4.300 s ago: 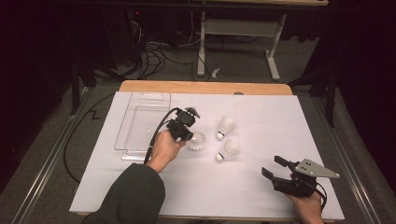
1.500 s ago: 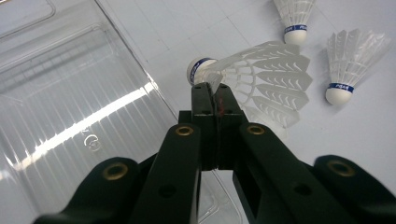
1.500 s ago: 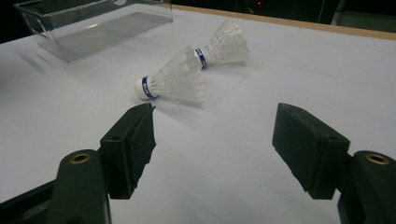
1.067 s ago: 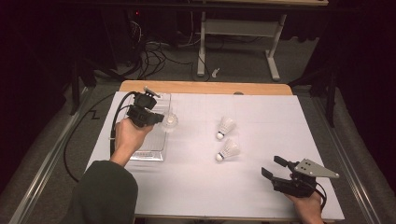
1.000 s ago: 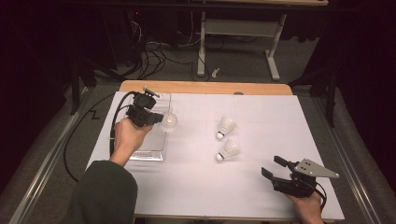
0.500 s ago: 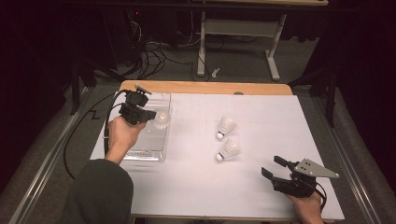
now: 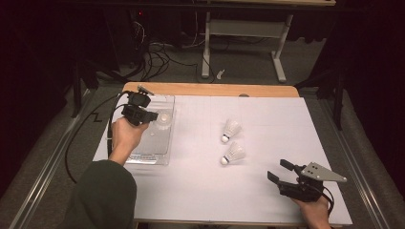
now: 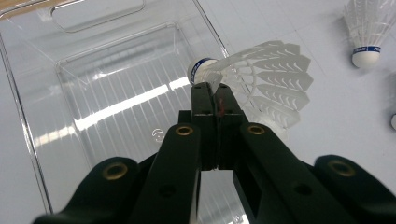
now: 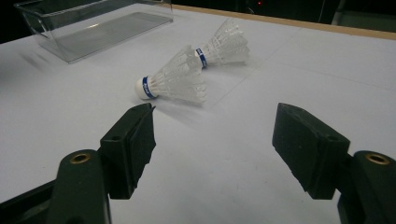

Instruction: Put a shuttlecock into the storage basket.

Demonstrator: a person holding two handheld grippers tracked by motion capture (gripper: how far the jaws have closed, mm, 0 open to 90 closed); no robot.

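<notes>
The left claw (image 8: pixel 209 89) pinches a white shuttlecock (image 8: pixel 261 77) by the feather skirt just behind its cork, jaws pressed together. The shuttlecock hangs over the right rim of a clear plastic bin (image 8: pixel 93 93). A second shuttlecock (image 8: pixel 369 28) lies on the white surface (image 8: pixel 322 93) at top right.

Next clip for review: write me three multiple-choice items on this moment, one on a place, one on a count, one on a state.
1. Where is the shuttlecock that the left tool holds?
A. over the clear tray
B. on the wooden table edge
C. beside the right tool

2. How many shuttlecocks lie on the white sheet?
A. one
B. two
C. four

3. How do the right tool's jaws stand?
A. shut on a shuttlecock
B. shut on nothing
C. open

Key: 1 A, the left tool pinches the held shuttlecock above the clear tray. 2 B, near shuttlecock and far shuttlecock. 3 C, the right tool has a wide gap.
</notes>
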